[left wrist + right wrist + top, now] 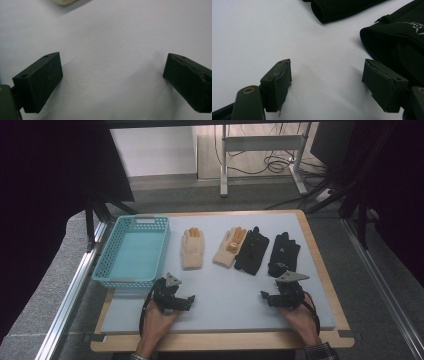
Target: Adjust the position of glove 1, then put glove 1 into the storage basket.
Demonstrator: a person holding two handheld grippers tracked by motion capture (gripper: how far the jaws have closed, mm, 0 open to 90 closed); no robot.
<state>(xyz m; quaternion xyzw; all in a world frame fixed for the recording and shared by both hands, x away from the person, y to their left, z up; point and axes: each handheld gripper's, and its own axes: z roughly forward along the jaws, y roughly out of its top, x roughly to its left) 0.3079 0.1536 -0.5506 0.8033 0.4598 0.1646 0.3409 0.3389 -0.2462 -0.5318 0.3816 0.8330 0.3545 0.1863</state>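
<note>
Nearest, the left gripper [186,301] and right gripper [265,296] rest on the grey surface [225,295], fingers spread wide, holding nothing; beyond lie two cream gloves [192,248], two black gloves [284,253] whose white logo is cut off and unreadable; the blue basket [111,272] stands empty.

The right gripper [327,82] holds its fingers [278,80] wide apart over the pale surface [257,32], nothing between them. A black glove [402,42] lies just beside the right-hand finger, perhaps touching it; another black glove [339,7] lies beyond.
</note>
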